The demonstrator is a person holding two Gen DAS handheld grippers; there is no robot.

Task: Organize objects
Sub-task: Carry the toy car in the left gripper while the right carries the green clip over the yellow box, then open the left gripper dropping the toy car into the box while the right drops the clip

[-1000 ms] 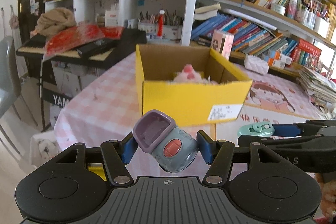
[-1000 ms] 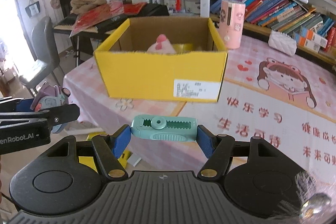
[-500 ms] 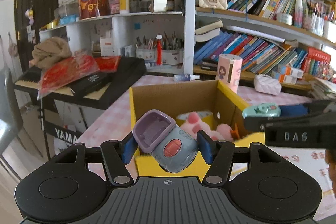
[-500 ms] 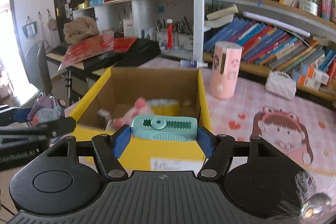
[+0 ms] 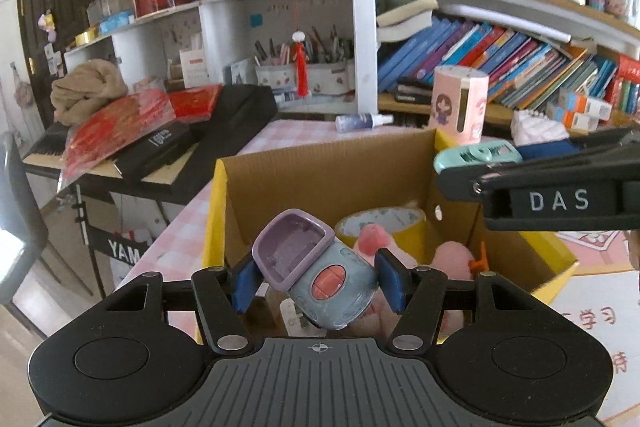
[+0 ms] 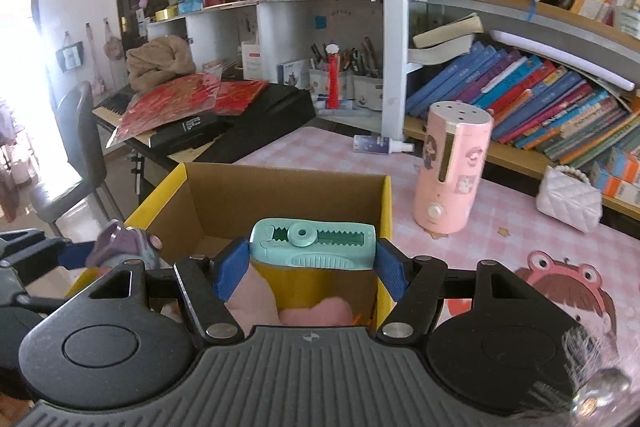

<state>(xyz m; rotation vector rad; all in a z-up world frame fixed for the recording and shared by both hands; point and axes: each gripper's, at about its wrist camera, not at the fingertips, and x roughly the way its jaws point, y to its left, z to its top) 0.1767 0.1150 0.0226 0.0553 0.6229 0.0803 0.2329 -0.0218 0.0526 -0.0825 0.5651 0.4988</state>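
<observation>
My left gripper point(image 5: 318, 281) is shut on a grey-blue toy with a purple cap and red button point(image 5: 316, 267), held above the open yellow cardboard box point(image 5: 328, 171). My right gripper point(image 6: 310, 261) is shut on a teal stapler-like tool point(image 6: 312, 243), held over the same box point(image 6: 288, 195). The tool also shows in the left wrist view point(image 5: 476, 155) at the box's right wall. Inside the box lie a pink plush toy point(image 5: 448, 261) and a yellow tape roll point(image 5: 380, 223).
A pink cylinder humidifier point(image 6: 454, 167) stands on the pink checked table point(image 6: 500, 211) right of the box. A small spray bottle point(image 6: 378, 145) lies behind. A white quilted pouch point(image 6: 568, 199) sits far right. Bookshelves run behind; a keyboard point(image 6: 224, 127) and chair point(image 6: 76, 155) are left.
Both grippers have risen and moved forward from in front of the box to above its opening, each still holding its object.
</observation>
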